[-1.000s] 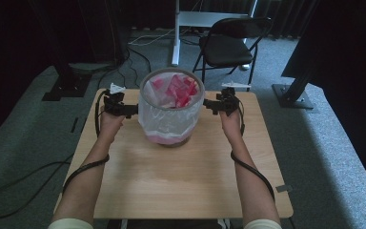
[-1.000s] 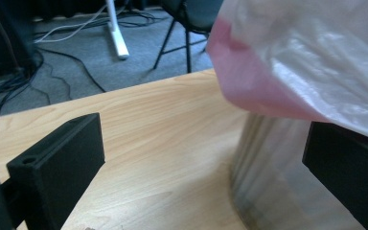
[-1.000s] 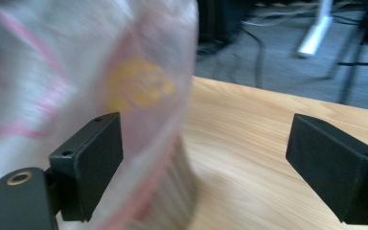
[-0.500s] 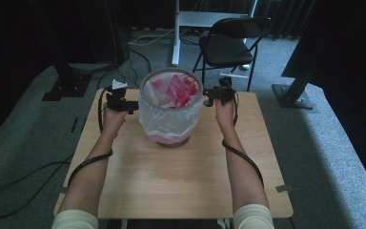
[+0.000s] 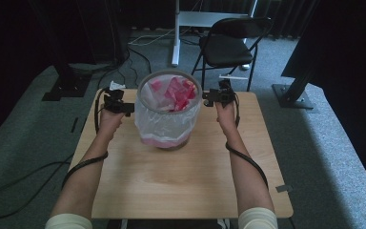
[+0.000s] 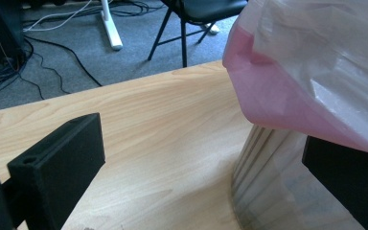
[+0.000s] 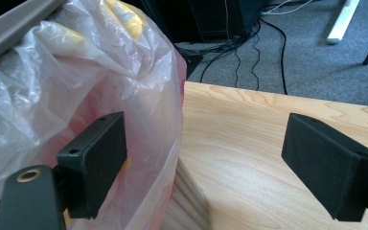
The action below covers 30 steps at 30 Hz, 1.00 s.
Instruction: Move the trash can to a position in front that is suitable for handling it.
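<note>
A round bin (image 5: 167, 138) lined with a clear plastic bag (image 5: 162, 119) stands on the wooden table (image 5: 181, 181), with pink and red scraps (image 5: 176, 90) inside. My left gripper (image 5: 127, 108) is held at the bin's left side, just under the grey rim (image 5: 143, 86). Its jaws stand wide open in the left gripper view (image 6: 203, 184), the right one beside the bin wall (image 6: 273, 191) under the hanging bag (image 6: 316, 72). My right gripper (image 5: 209, 98) is at the bin's right side near the rim. It is open too (image 7: 211, 163), its left jaw against the bag (image 7: 67, 96).
A black folding chair (image 5: 233, 45) and a white desk leg (image 5: 175, 33) stand on the grey carpet beyond the table's far edge. Cables (image 5: 124, 62) lie on the floor there. Dark stand bases flank the table at the left (image 5: 64, 88) and right (image 5: 290, 95).
My right gripper has shifted a little farther back and in toward the bin's rim. The left gripper and the bin have hardly moved.
</note>
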Each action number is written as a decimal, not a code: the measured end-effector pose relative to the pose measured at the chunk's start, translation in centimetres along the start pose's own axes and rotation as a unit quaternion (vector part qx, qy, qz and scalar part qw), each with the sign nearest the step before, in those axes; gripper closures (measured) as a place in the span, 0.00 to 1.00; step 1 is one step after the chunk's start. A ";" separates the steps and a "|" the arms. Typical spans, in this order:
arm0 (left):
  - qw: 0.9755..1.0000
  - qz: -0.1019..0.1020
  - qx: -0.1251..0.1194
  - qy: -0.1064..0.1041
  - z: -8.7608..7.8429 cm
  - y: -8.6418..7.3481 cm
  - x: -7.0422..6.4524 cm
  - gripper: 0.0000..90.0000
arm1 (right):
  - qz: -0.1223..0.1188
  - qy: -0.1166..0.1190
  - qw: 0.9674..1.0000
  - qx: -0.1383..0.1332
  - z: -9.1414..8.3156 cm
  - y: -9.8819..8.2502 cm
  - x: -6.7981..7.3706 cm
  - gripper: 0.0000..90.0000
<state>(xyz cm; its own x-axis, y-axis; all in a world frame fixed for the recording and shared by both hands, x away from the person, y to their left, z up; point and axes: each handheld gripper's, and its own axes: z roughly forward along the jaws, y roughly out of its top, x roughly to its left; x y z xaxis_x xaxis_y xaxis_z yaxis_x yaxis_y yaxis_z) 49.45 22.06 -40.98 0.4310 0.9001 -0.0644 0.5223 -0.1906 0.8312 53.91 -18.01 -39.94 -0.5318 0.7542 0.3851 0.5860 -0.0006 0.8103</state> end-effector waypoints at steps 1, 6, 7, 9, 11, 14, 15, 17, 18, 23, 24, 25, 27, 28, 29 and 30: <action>1.000 0.001 0.000 0.000 -0.1 -0.1 0.0 0.01 | 0.003 0.002 1.000 0.001 0.0 -0.1 0.1 0.17; 1.000 0.000 0.003 -0.002 -0.7 -0.5 0.0 0.01 | -0.005 0.005 1.000 -0.001 -0.4 -0.6 0.7 0.17; 1.000 0.000 0.004 -0.003 -0.8 -0.5 0.1 0.01 | -0.005 0.006 1.000 0.000 -0.4 -0.7 0.9 0.17; 1.000 0.004 0.004 -0.001 -1.1 -0.6 0.0 0.01 | -0.009 0.008 1.000 0.002 -0.6 -0.8 1.1 0.17; 1.000 0.011 0.006 0.002 -1.5 -0.7 0.0 0.01 | -0.014 0.010 1.000 0.004 -0.7 -1.0 1.4 0.17; 1.000 0.017 0.007 0.003 -2.0 -0.9 0.0 0.01 | -0.025 0.013 1.000 0.006 -1.0 -1.3 2.0 0.17; 1.000 0.019 0.007 0.002 -2.1 -1.0 0.1 0.01 | -0.026 0.015 1.000 0.006 -1.1 -1.4 2.1 0.17; 1.000 0.017 0.008 0.001 -2.3 -1.1 0.1 0.01 | -0.027 0.018 0.999 0.007 -1.2 -1.6 2.3 0.17; 1.000 0.018 0.007 0.002 -2.4 -1.2 0.1 0.01 | -0.028 0.021 0.999 0.008 -1.3 -1.7 2.4 0.17; 1.000 0.021 0.010 0.000 -3.0 -1.5 0.0 0.01 | -0.027 0.030 0.999 0.008 -1.7 -2.3 2.9 0.17; 1.000 0.023 0.009 0.001 -3.2 -1.6 0.0 0.01 | -0.027 0.033 0.999 0.009 -1.7 -2.4 3.0 0.17; 1.000 0.022 0.009 0.000 -3.2 -1.7 0.0 0.01 | -0.025 0.037 0.999 0.010 -1.8 -2.6 3.1 0.17; 1.000 0.020 0.008 -0.001 -3.5 -1.9 -0.1 0.01 | -0.024 0.042 0.999 0.011 -2.0 -2.8 3.2 0.17; 1.000 0.020 0.008 -0.002 -3.6 -2.0 -0.1 0.02 | -0.024 0.043 0.999 0.012 -2.1 -2.9 3.3 0.17; 1.000 0.021 0.006 -0.002 -3.7 -2.1 -0.1 0.03 | -0.027 0.044 0.999 0.013 -2.2 -3.0 3.5 0.17; 1.000 0.023 0.006 0.001 -3.9 -2.2 -0.2 0.03 | -0.030 0.043 0.999 0.014 -2.3 -3.0 3.6 0.17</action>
<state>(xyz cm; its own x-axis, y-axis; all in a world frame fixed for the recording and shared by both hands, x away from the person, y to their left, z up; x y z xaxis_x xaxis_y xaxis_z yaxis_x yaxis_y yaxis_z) 45.38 23.79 -40.64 0.4539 0.8907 -0.0255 0.5104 -0.2364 0.8268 48.84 -16.80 -40.02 -0.6167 0.6931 0.3733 0.5671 0.0622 0.8213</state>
